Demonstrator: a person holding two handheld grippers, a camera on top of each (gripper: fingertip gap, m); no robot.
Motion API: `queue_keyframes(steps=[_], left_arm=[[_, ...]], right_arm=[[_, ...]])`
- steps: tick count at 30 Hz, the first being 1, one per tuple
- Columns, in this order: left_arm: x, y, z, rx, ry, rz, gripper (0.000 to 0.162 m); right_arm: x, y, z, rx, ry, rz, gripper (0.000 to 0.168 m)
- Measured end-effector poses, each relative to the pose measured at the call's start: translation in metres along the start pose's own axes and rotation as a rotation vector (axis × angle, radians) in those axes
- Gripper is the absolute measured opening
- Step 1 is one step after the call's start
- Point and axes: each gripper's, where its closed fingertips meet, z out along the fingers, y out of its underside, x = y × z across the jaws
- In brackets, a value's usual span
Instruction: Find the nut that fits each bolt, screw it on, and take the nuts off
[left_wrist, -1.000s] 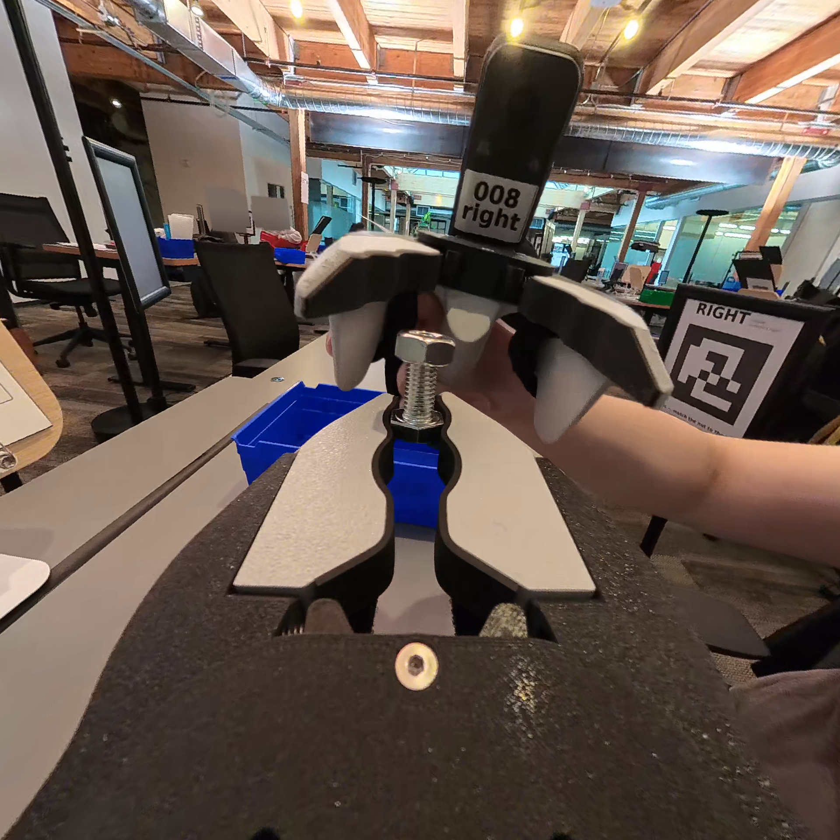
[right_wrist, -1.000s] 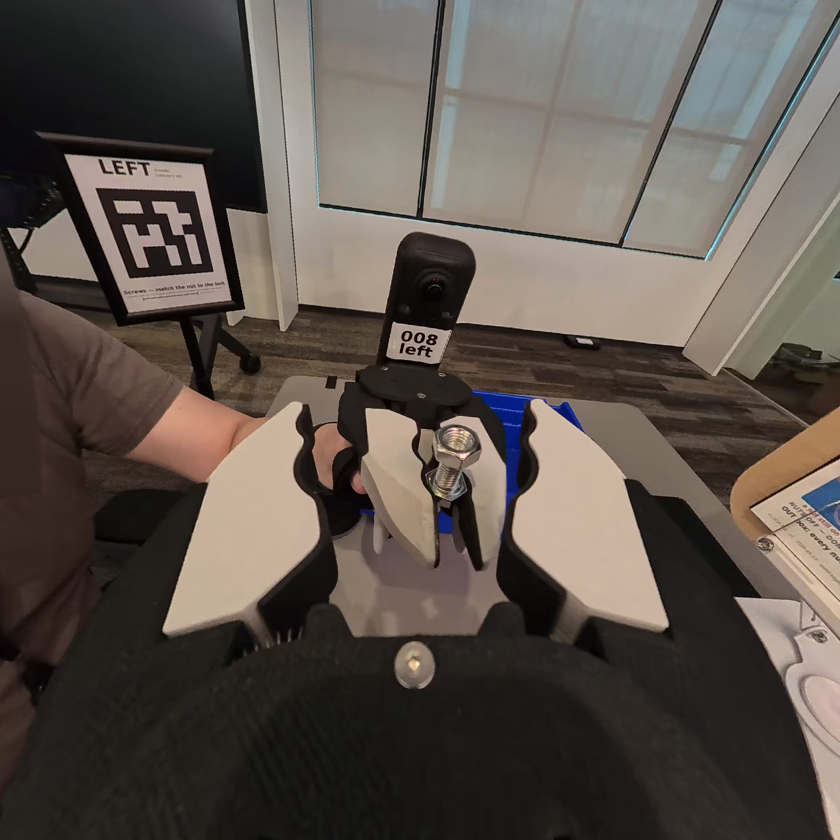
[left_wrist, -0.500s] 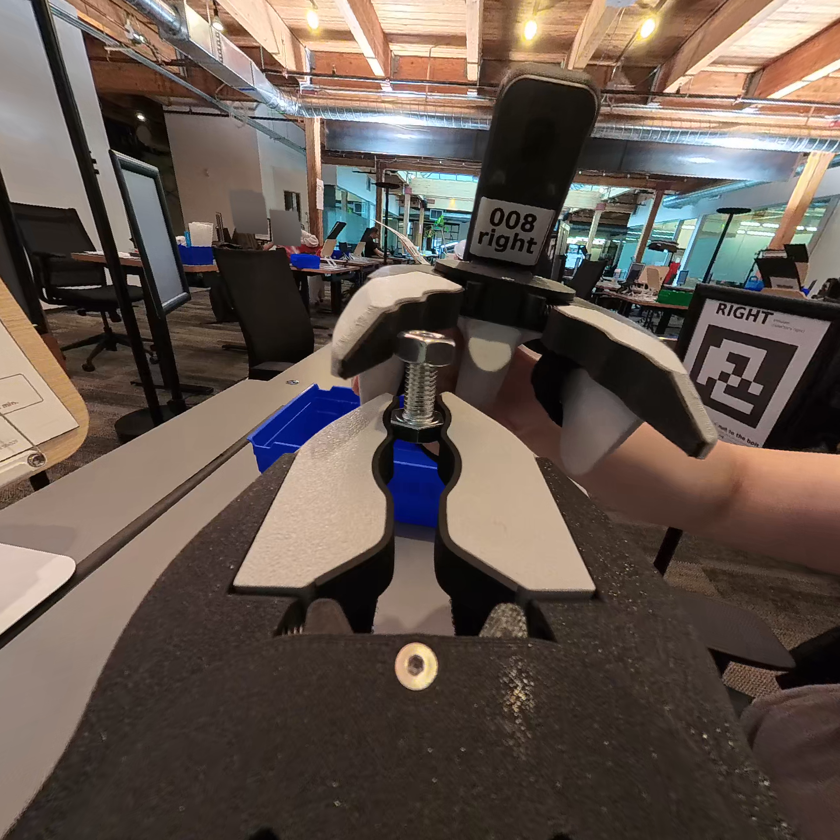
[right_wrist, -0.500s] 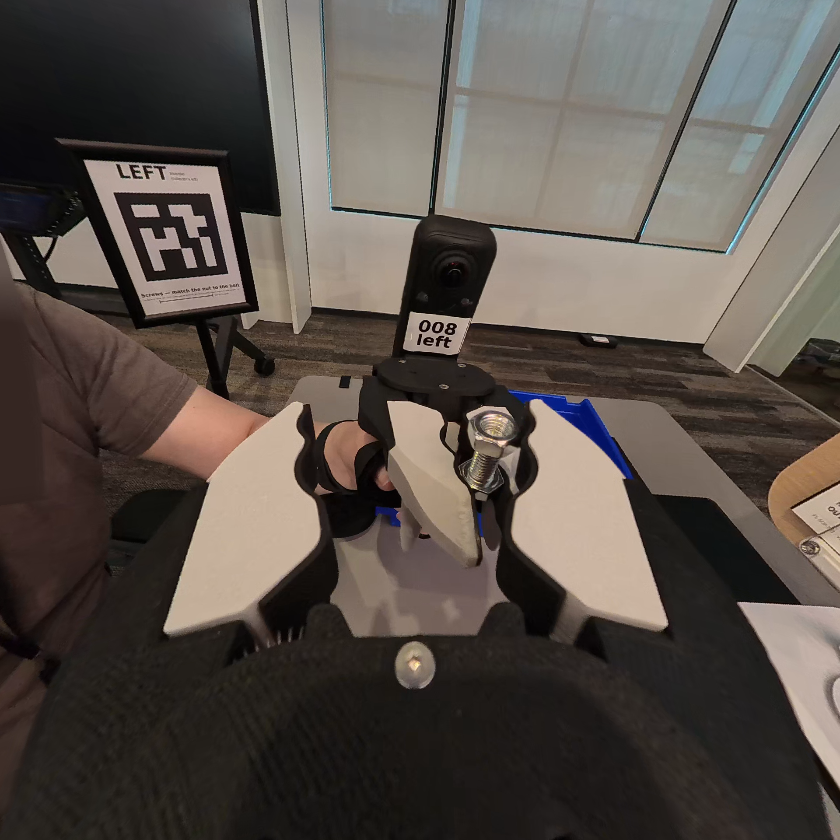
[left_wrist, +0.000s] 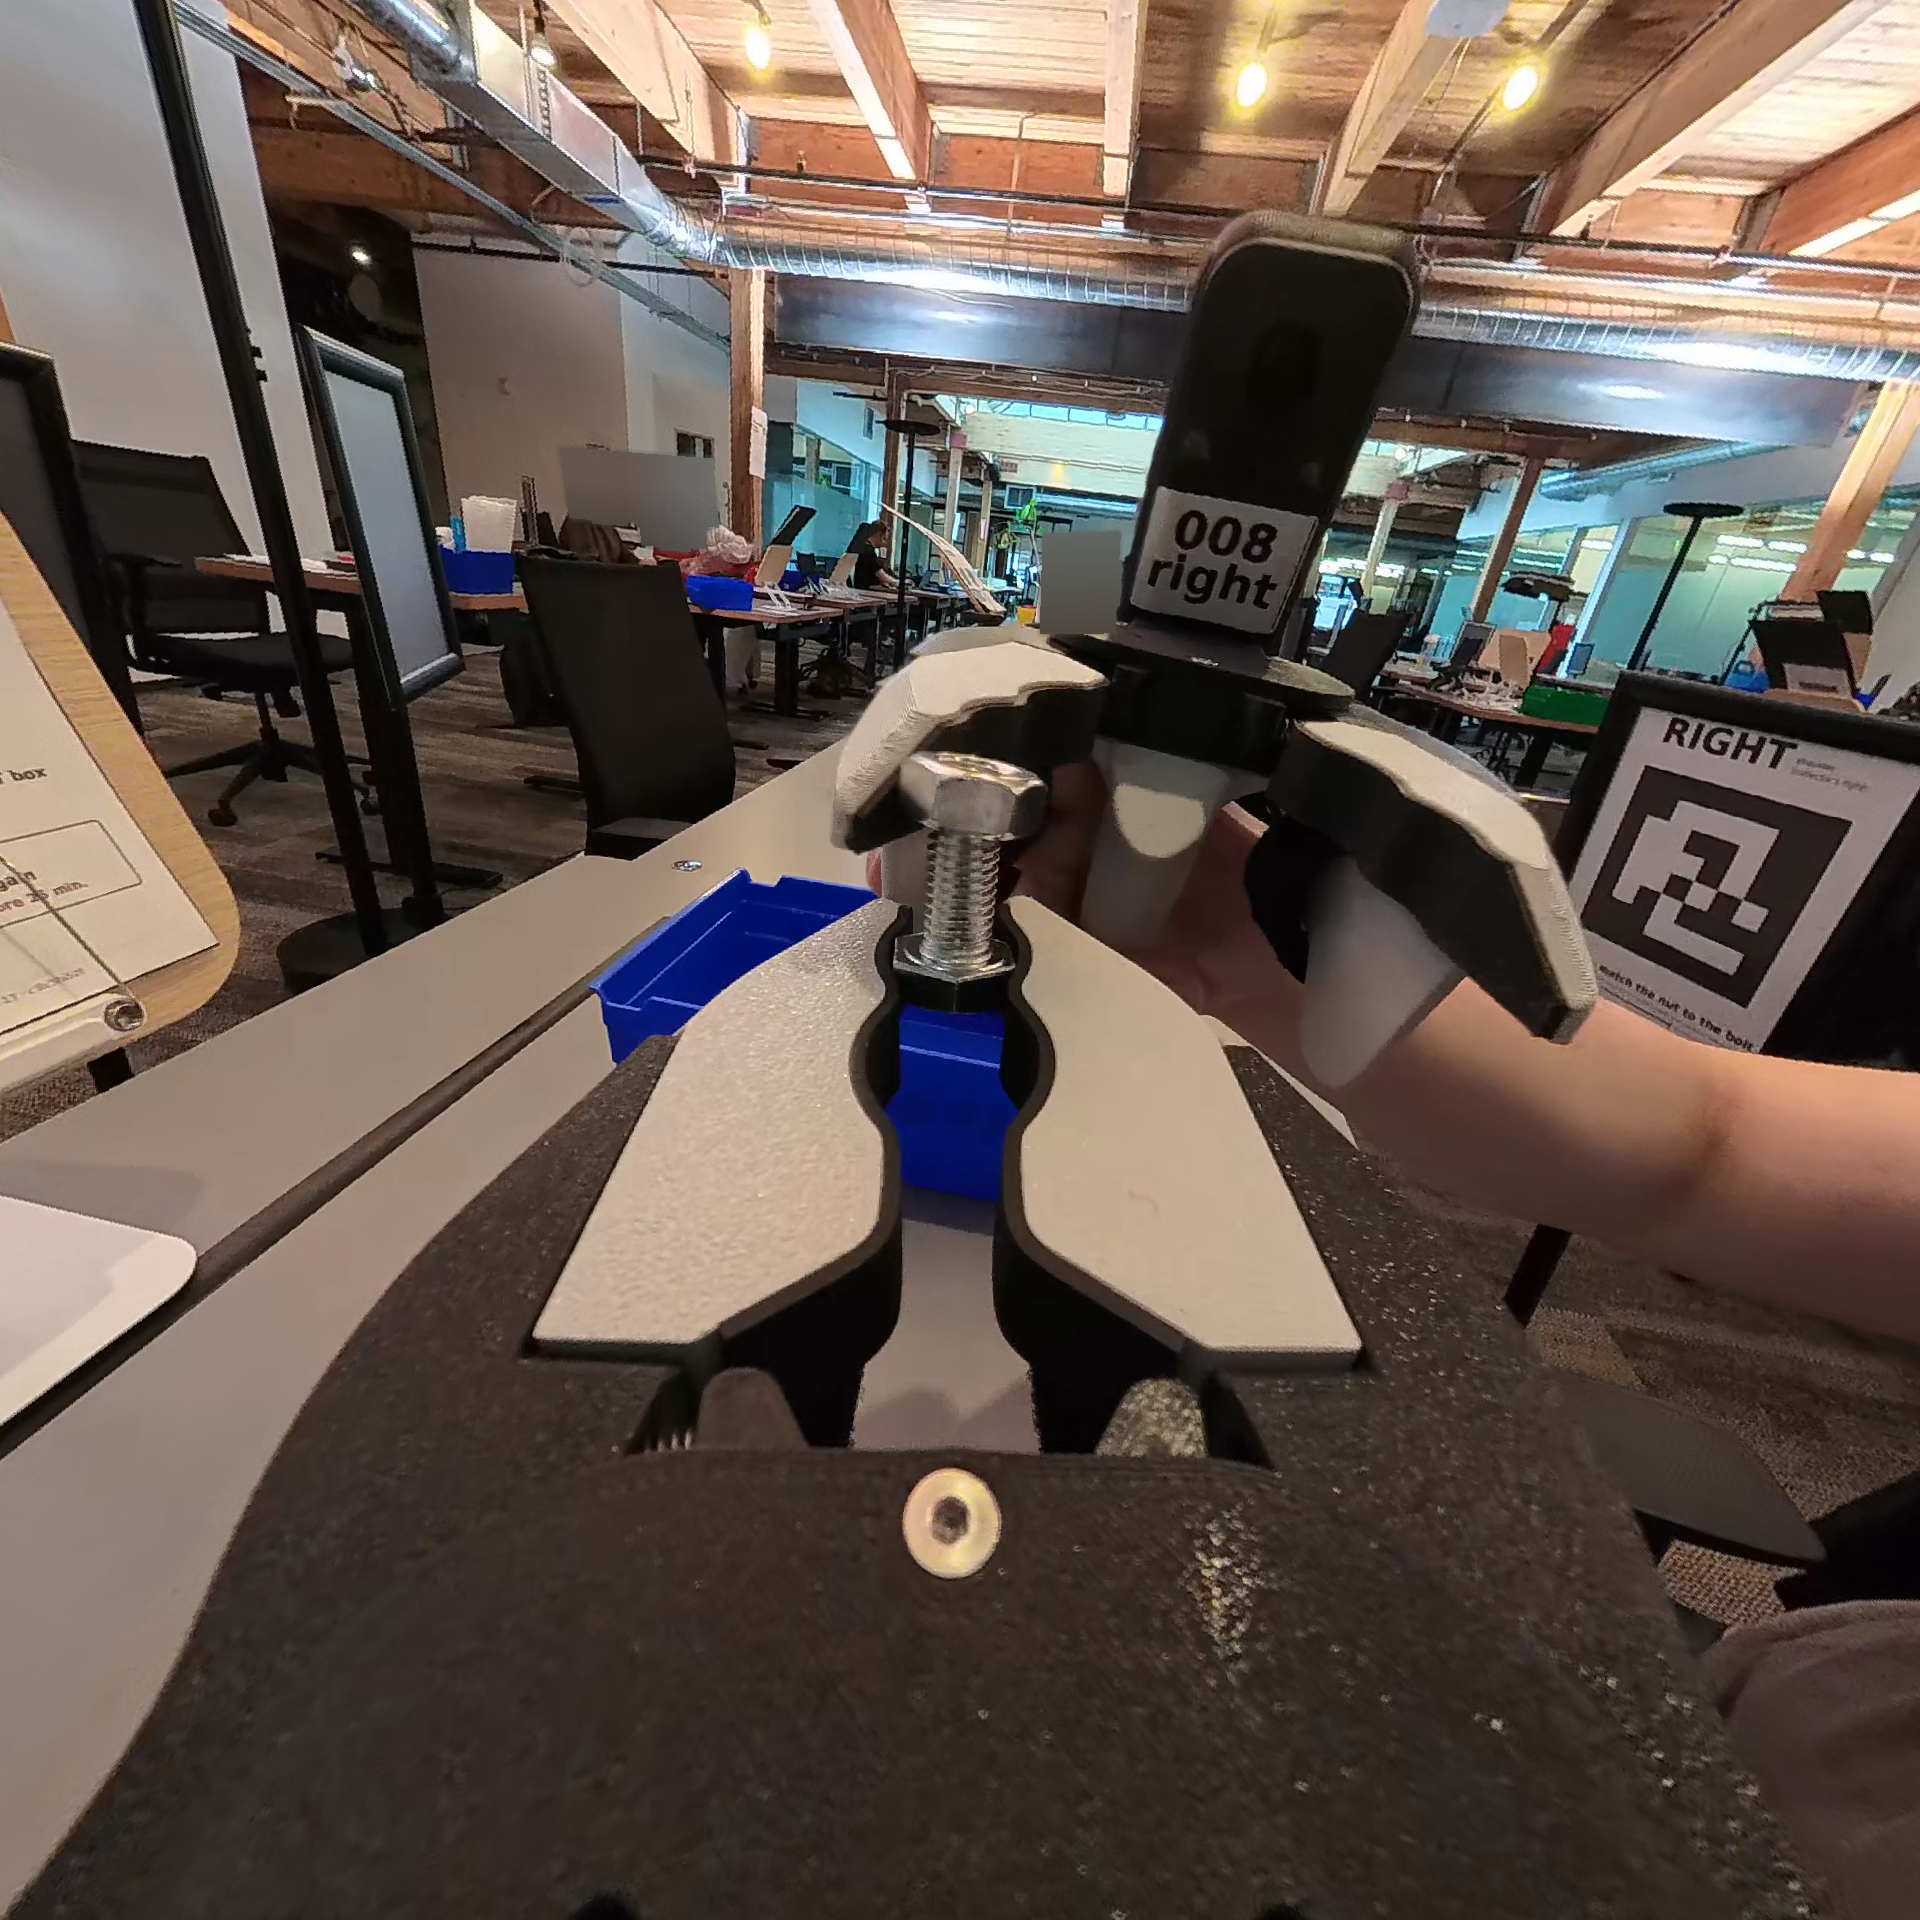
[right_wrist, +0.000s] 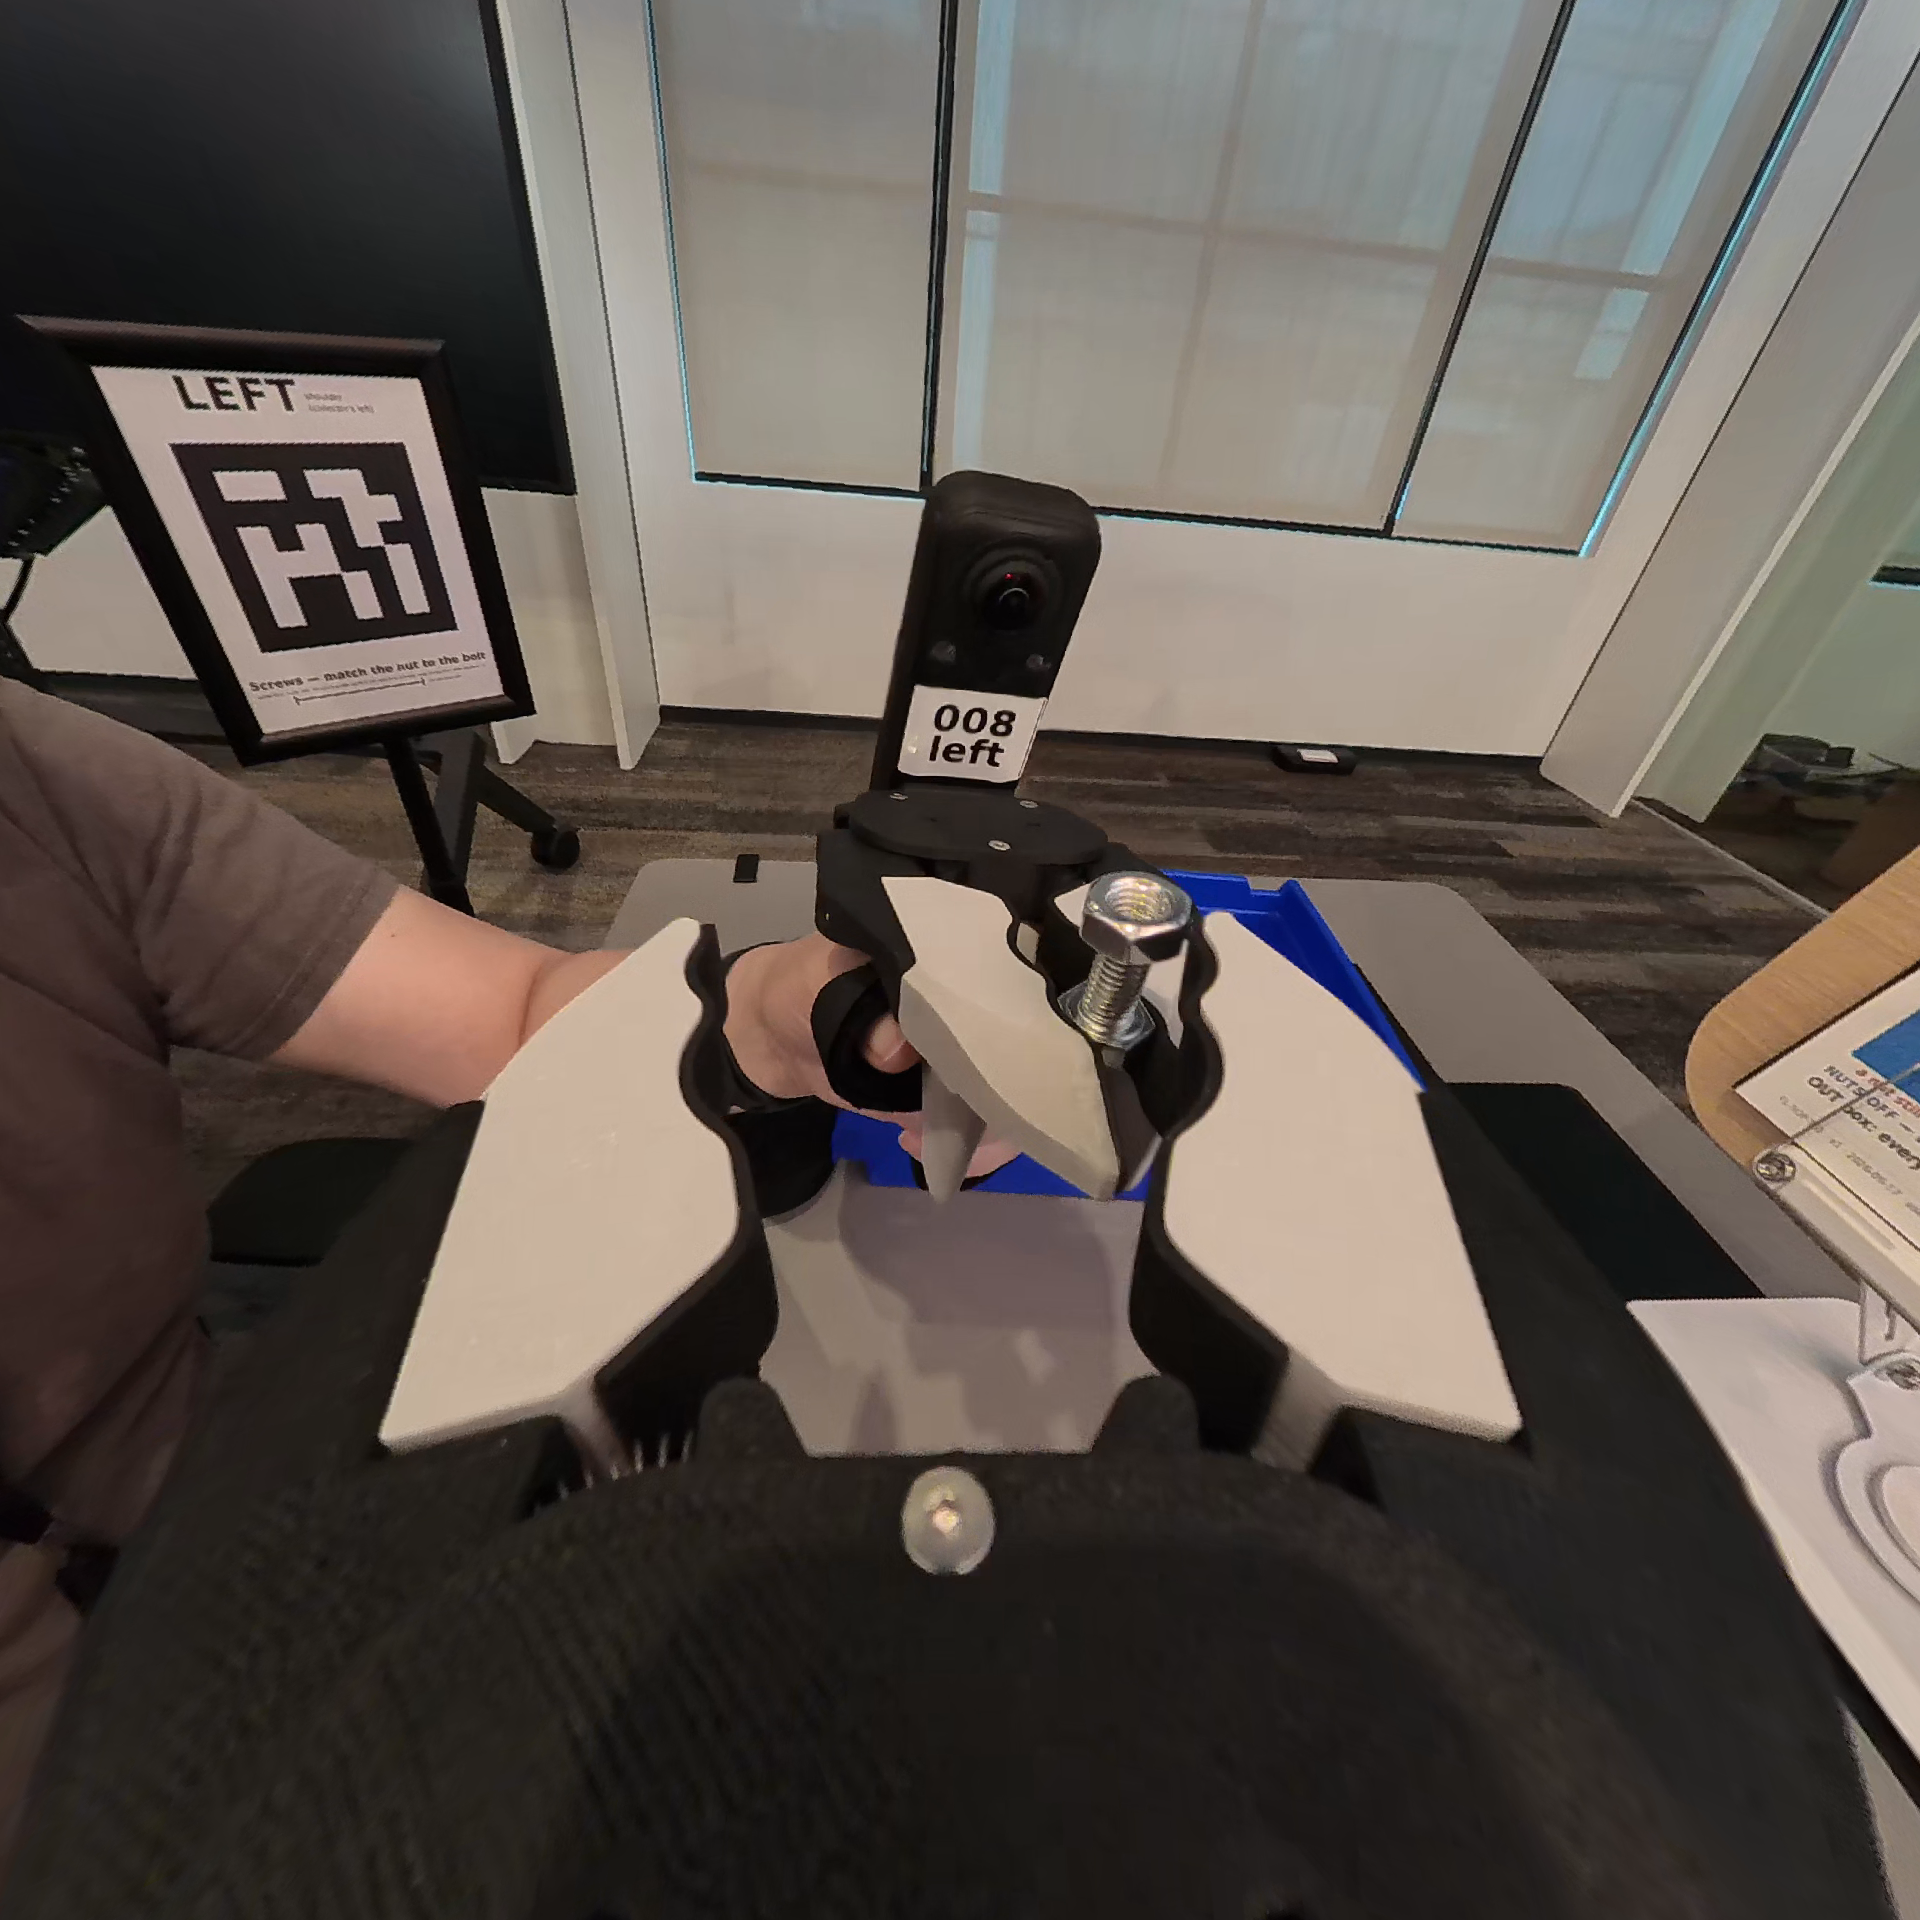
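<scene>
A silver hex bolt stands head-up with a nut low on its thread. My left gripper is shut on the nut, which sits in the notch between its fingertips. My right gripper is open and empty, facing the left one. In the left wrist view, one of its fingers hangs just over and behind the bolt head. In the right wrist view, the bolt sits close to the inside of my right-hand finger, and the nut shows beneath it.
A blue bin stands on the grey table below the grippers; it also shows in the right wrist view. A wooden board with papers and a white sheet lie at the table's edge. Framed marker signs stand beside the table. The gap from one gripper's tips to the other's is roughly 5 centimeters.
The two grippers have come closer together. The bolt has shifted from the middle of my open right gripper toward its right-hand finger. The left gripper keeps its hold.
</scene>
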Motion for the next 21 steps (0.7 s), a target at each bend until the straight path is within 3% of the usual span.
queue_keyframes(steps=[21], left_arm=[[0.005, 0.002, 0.004, 0.006, 0.024, -0.020, 0.015]], right_arm=[[-0.001, 0.003, 0.012, -0.034, 0.065, -0.106, 0.091]])
